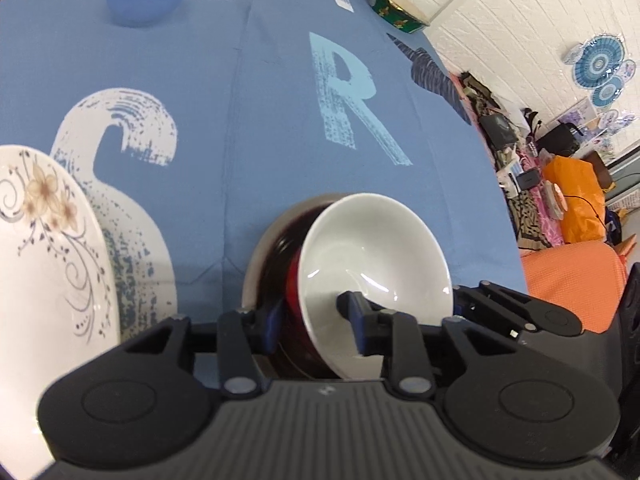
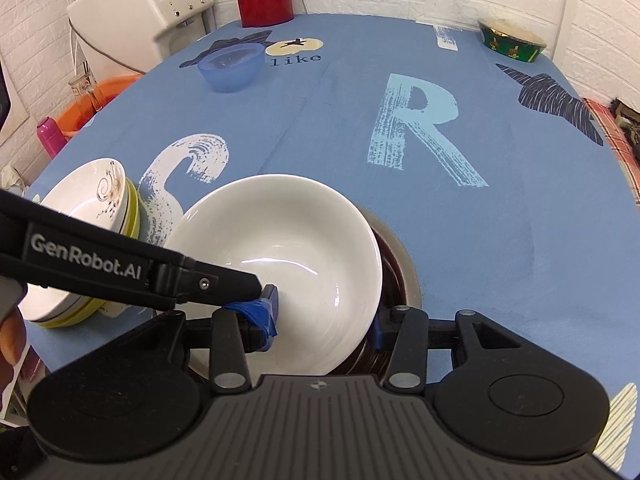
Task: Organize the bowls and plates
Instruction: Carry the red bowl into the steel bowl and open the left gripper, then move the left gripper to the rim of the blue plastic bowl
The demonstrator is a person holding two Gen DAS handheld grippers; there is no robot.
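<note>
White bowl (image 1: 376, 264), red outside, was held tilted at the near edge of the table (image 1: 248, 120), its lower side nested in a dark bowl that sat in a metal bowl (image 2: 410, 276). Left gripper (image 1: 316, 320) was clamped on its rim, one finger inside the bowl, the other against the red outer wall. Right gripper (image 2: 324, 320) stood wide: its left finger lay inside the white bowl and its right finger outside the rim, but whether either pad touched could not be told.

Stack of plates (image 2: 86, 240), floral plate on top, sat at the near left edge, near the bowls but apart. Blue plastic bowl (image 2: 232, 66) stood toward the far left; a green patterned bowl (image 2: 512, 44) at the far right corner.

Risks, judged:
- The glazed rim could slip in the left grip, since the bowl hung tilted; it would drop onto the dark bowl.
- Both grippers crowded the same rim; the fingers could knock together.
- Lifting might drag the dark bowl along if the two were wedged.
</note>
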